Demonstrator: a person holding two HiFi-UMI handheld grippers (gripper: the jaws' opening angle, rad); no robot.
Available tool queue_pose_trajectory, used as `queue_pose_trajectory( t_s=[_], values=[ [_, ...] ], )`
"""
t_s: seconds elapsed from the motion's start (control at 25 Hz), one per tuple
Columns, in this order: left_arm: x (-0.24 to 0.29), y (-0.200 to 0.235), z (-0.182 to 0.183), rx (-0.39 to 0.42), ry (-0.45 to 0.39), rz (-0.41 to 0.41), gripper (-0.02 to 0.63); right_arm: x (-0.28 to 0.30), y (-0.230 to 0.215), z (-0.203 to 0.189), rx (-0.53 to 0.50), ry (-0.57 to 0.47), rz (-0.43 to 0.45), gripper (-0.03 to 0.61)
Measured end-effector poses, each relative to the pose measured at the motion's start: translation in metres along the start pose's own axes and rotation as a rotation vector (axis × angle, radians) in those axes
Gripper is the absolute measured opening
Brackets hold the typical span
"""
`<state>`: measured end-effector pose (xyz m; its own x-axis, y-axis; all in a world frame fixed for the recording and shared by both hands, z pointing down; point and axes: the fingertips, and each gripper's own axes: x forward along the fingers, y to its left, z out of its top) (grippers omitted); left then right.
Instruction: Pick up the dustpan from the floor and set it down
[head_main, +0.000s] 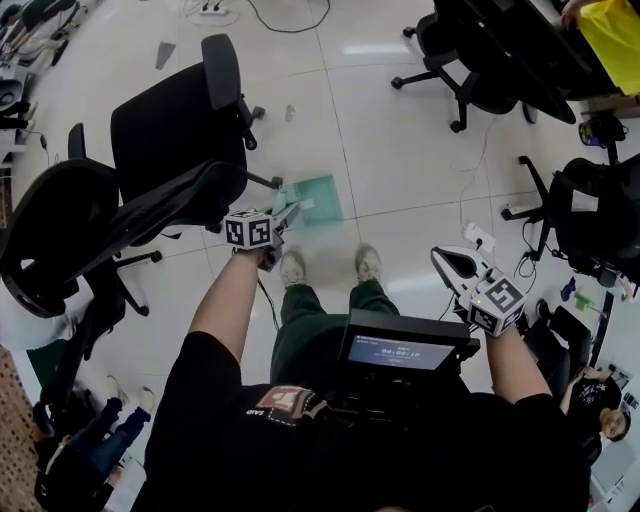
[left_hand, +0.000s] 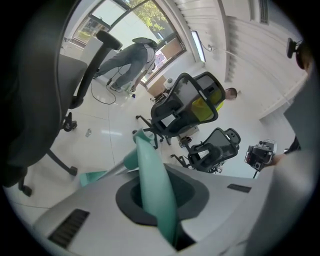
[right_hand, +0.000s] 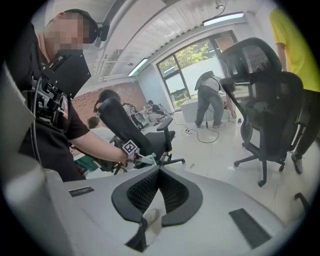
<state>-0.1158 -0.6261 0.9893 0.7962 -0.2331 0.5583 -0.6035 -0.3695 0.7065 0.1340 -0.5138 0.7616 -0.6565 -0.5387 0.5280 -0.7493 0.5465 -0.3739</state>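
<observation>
left gripper (head_main: 285, 218) clamped on dustpan (head_main: 312, 200) handle | right gripper (right_hand: 159, 170) closed, empty | pickup apparently done; setting down on floor (head_main: 400, 150) remains

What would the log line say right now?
left gripper: shut on dustpan | right gripper: shut, empty | dustpan: in front of shoes

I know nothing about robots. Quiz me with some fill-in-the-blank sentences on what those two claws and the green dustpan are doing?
1. The left claw is clamped on the dustpan by its ____.
2. The right claw is shut and holds ____.
3. The office chair nearest the dustpan is coloured ____.

Missing words: handle; nothing; black.
</observation>
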Motion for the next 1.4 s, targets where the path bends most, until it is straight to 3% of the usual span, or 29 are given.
queue_pose_trajectory(
  t_s=[0.12,0.24,0.32,0.6,0.88,1.16,1.4],
  values=[
    [-0.014,0.023,-0.016,-0.001,0.09,0.147,0.059,-0.002,0.006,-0.002,-0.007,0.01,0.004,0.011],
    [-0.027,0.034,-0.034,0.039,0.164,0.264,0.151,-0.005,0.015,0.009,-0.021,0.004,0.012,0.011],
    [-0.032,0.034,-0.036,0.057,0.178,0.291,0.174,-0.006,0.018,0.017,-0.03,-0.002,0.016,0.011],
    [-0.056,0.025,-0.034,0.07,0.194,0.367,0.369,-0.007,0.048,0.034,-0.043,-0.004,0.015,0.011],
    [-0.1,-0.002,-0.025,0.118,0.172,0.42,0.391,-0.022,0.069,0.063,-0.076,-0.038,0.029,0.011],
    [-0.157,-0.061,-0.008,0.078,-0.01,0.381,0.393,-0.057,0.078,0.093,-0.093,-0.107,0.032,0.011],
    [-0.202,-0.18,-0.006,0.061,-0.232,0.23,0.391,-0.112,0.078,0.114,-0.132,-0.17,0.064,0.011]
  ],
)
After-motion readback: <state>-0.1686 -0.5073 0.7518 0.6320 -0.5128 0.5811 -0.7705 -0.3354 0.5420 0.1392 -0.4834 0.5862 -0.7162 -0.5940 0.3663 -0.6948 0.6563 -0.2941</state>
